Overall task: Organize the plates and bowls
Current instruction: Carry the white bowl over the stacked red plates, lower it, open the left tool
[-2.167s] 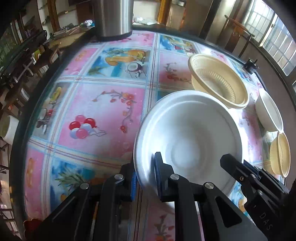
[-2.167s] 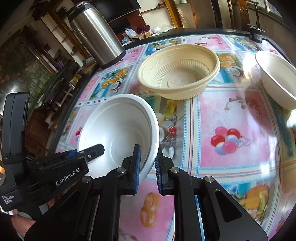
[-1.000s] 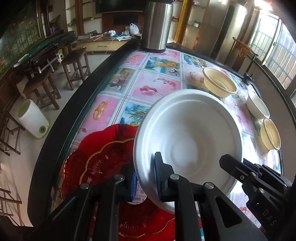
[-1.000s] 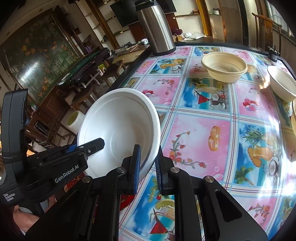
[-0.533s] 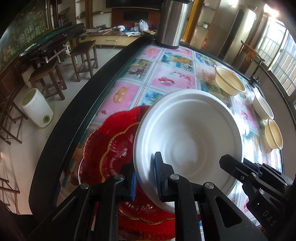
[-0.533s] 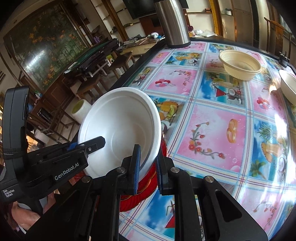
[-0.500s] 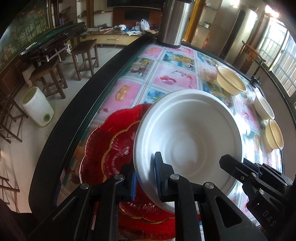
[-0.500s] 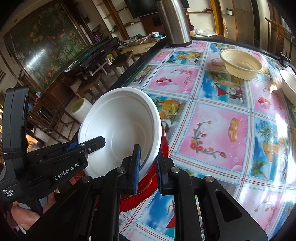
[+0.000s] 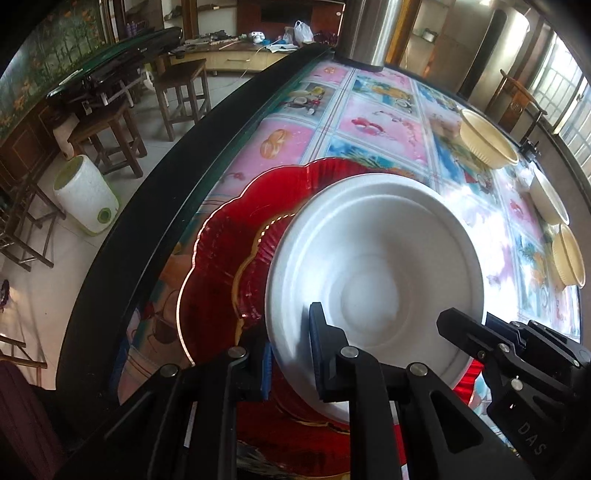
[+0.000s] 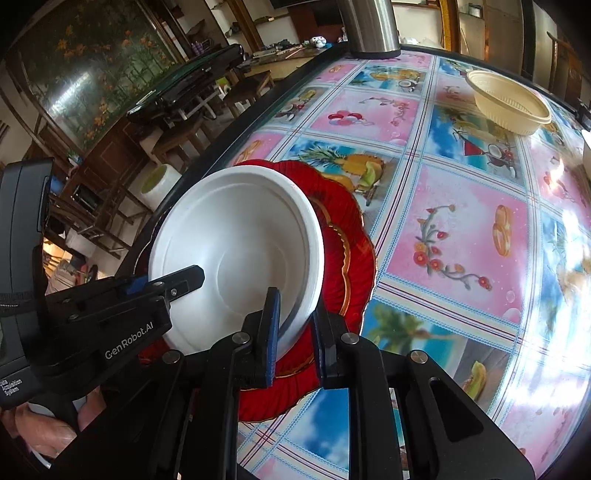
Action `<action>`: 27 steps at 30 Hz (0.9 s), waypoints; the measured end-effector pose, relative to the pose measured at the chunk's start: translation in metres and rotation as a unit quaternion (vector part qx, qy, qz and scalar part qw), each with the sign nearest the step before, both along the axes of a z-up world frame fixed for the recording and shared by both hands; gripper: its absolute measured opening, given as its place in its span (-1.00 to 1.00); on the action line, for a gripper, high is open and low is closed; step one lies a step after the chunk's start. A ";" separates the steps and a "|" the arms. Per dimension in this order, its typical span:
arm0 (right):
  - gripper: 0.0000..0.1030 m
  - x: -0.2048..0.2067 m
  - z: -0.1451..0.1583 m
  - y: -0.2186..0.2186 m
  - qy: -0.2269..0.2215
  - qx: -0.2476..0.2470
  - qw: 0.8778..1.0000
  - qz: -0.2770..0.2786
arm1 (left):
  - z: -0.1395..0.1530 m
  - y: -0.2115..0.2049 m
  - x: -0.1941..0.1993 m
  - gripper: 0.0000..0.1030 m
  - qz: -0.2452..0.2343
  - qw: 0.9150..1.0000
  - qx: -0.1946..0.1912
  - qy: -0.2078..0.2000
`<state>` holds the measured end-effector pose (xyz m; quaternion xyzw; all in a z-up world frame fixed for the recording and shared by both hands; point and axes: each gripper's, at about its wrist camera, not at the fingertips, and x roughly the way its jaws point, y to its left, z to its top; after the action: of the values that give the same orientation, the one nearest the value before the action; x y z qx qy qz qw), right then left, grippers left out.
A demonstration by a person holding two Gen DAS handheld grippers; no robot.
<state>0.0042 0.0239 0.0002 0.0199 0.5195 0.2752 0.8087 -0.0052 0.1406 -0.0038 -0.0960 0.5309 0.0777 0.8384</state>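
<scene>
White bowl clamped by left gripper and right gripper over red plate; cream bowls unsorted on desk.

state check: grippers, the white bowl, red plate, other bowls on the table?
Left gripper: shut on the white foam bowl's rim.
Right gripper: shut on the opposite rim.
White foam bowl: upright, empty, held by both grippers over the plate; contact with it unclear.
Red scalloped gold-trimmed plate: flat on the table, near its edge.
Cream ribbed plastic bowl: upright, empty, on the table.
Steel flask: standing at the far edge.
</scene>
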 end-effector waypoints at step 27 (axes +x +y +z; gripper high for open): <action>-0.35 -0.003 0.004 -0.003 -0.009 -0.010 1.000 -0.002 | 0.026 0.003 -0.010 0.30 0.013 0.997 0.050 -0.058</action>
<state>0.0013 0.0209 0.0039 0.0103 0.5150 0.2681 0.8141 -0.0154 0.1436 0.0224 -0.0653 0.4758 0.1093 0.8703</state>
